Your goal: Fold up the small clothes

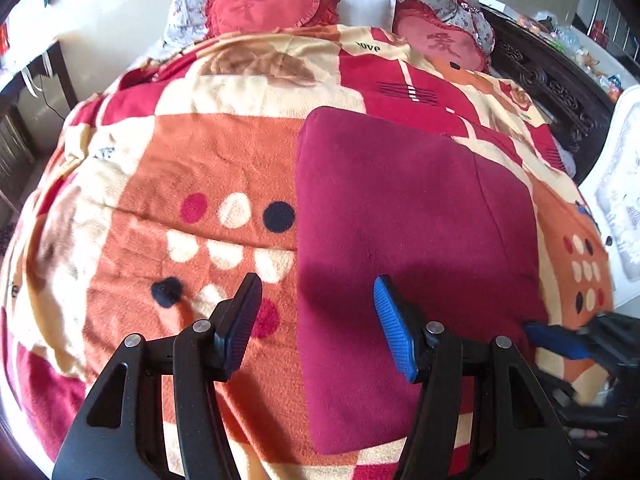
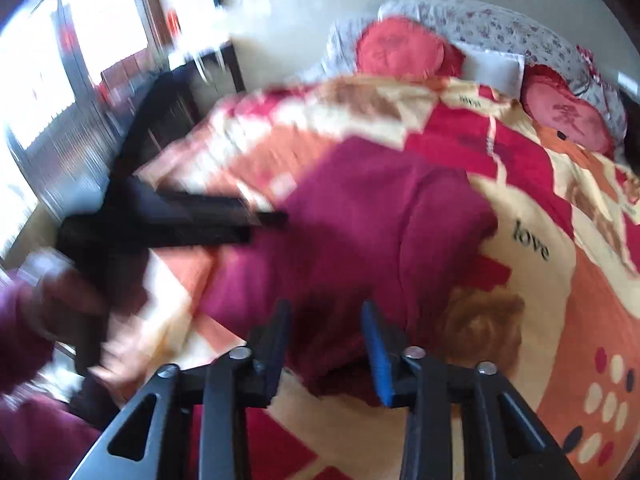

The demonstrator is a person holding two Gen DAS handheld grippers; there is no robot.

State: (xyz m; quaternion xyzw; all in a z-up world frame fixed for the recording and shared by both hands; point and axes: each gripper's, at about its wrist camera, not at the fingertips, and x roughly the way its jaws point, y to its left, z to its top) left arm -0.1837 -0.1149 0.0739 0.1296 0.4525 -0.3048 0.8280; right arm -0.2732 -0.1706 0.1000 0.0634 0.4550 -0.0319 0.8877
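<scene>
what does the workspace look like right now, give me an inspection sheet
surface: bed under a patterned blanket in orange, red and cream, slightly rumpled
job's things: maroon garment lying folded flat in a rough rectangle on the blanket
clutter: two red heart cushions and a white pillow at the head of the bed, clear of the garment
grippers: left gripper open, nothing between its pads, above the garment's left edge; right gripper open, empty, above the garment's near edge, view blurred
cables: a thin dark cord hangs by the dark table on the left
surroundings: dark carved bed frame, white furniture on the right, bright window
</scene>
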